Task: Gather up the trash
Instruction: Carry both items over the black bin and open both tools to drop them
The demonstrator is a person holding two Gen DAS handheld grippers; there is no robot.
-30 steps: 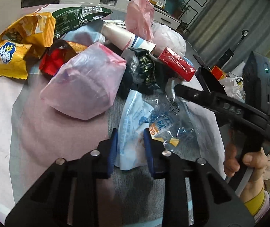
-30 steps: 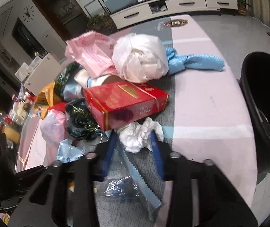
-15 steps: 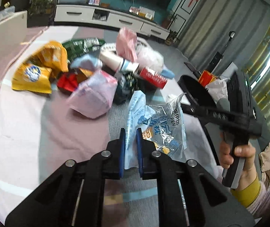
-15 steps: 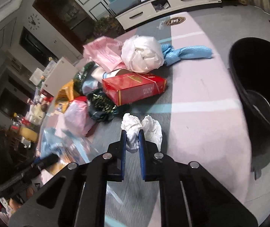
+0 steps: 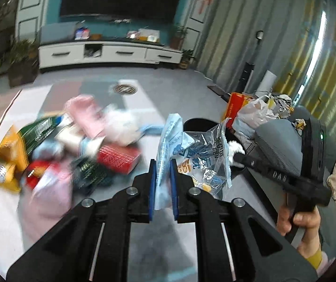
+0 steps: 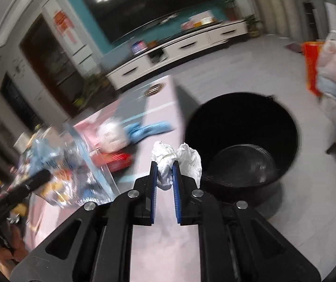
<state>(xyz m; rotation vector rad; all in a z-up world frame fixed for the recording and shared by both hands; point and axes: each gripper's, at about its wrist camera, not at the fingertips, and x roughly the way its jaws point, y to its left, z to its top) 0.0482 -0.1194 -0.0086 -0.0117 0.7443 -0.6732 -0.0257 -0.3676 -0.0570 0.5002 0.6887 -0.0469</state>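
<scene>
Bucket (image 6: 241,127), black, open-topped, just ahead-right of right gripper (image 6: 164,166); fingers clenched on crumpled tissue (image 6: 168,162). Left gripper (image 5: 163,164) clamps blue plastic wrapper (image 5: 170,138), farther from bucket, rim beyond its tips.

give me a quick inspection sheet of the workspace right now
surface: pink and grey cloth, trash piled at its left
job's things: clear blue wrapper; crumpled white tissue; black bin beside the cloth, looks empty
clutter: red carton, yellow snack bag, pink bags, all blurred
grippers: left gripper shut on wrapper; right gripper shut on tissue
cables: nothing seen
surroundings: white TV cabinet, curtains
</scene>
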